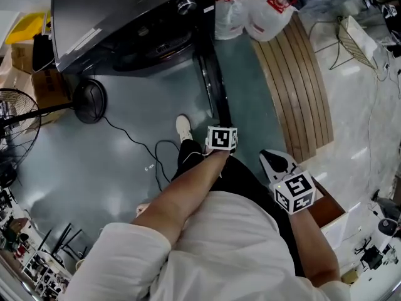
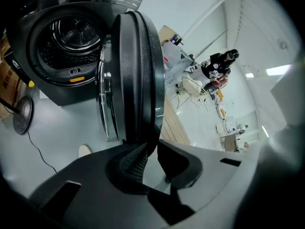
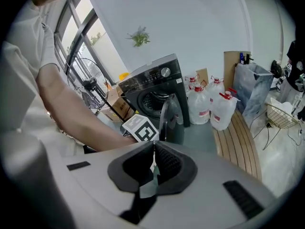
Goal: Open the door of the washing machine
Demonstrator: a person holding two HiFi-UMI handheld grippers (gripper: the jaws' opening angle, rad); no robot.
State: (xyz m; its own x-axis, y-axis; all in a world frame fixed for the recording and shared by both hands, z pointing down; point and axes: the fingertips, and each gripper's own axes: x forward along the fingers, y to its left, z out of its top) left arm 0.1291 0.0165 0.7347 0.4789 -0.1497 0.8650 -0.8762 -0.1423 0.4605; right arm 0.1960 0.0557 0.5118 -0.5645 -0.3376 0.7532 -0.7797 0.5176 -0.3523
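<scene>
The dark grey washing machine (image 1: 125, 11) stands at the top of the head view, and its drum (image 2: 78, 37) lies bare. Its round door (image 1: 213, 86) has swung far out and shows edge-on. My left gripper (image 2: 148, 149) is at the door's outer rim (image 2: 136, 70). Its fingertips close on the rim's lower edge. In the head view only its marker cube (image 1: 222, 138) shows at the door's near end. My right gripper (image 1: 274, 160) hangs to the right of the door, apart from it. It is shut, with nothing between its pads (image 3: 164, 163).
A slatted wooden bench (image 1: 297, 86) runs along the right, with large water bottles (image 1: 250, 8) at its far end. A floor fan (image 1: 19, 118), a round black base (image 1: 89, 101) with a cable, and cardboard boxes (image 1: 44, 80) are at the left. The person's shoe (image 1: 183, 128) is beside the door.
</scene>
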